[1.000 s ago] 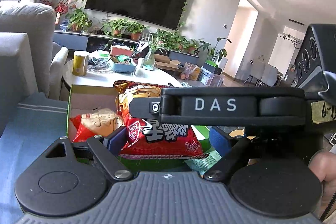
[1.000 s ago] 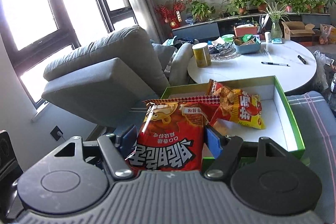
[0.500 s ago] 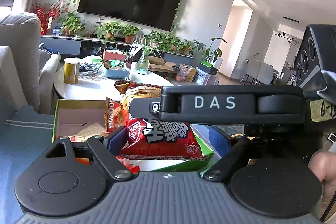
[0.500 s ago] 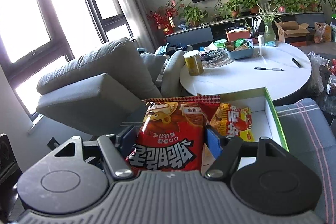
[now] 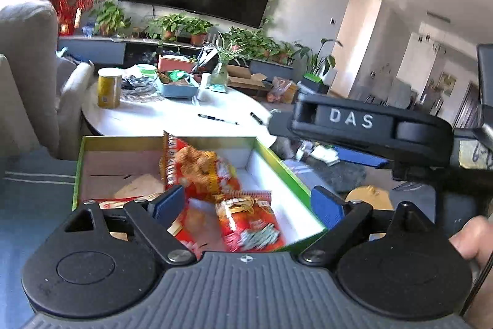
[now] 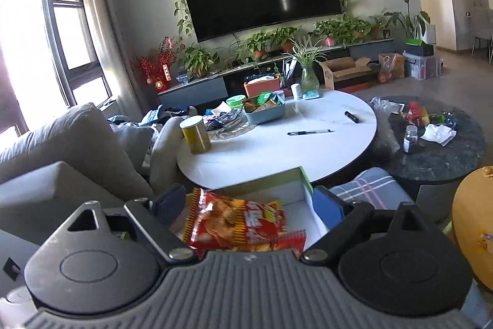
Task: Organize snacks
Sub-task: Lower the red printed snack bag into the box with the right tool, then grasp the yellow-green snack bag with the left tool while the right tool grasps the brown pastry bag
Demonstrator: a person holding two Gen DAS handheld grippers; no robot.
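both tools spread wide, holding nothing: left tool (image 5: 246, 204), right tool (image 6: 248, 205) | red crinkly snack bags (image 5: 246, 224) lie inside the green-rimmed cardboard box (image 5: 286, 171) | we reckon a careless regrab over that box could crush chips or tip it

We have opened the right tongs (image 6: 249, 207) — the red snack bag (image 5: 249, 224) they clamped a second ago now lies in the green-edged box (image 5: 286, 171), beside the orange-and-red bag (image 5: 200, 171). The left tongs (image 5: 248, 205), previously behind the right unit's arm, now have a clear view into the box — spread wide and empty.
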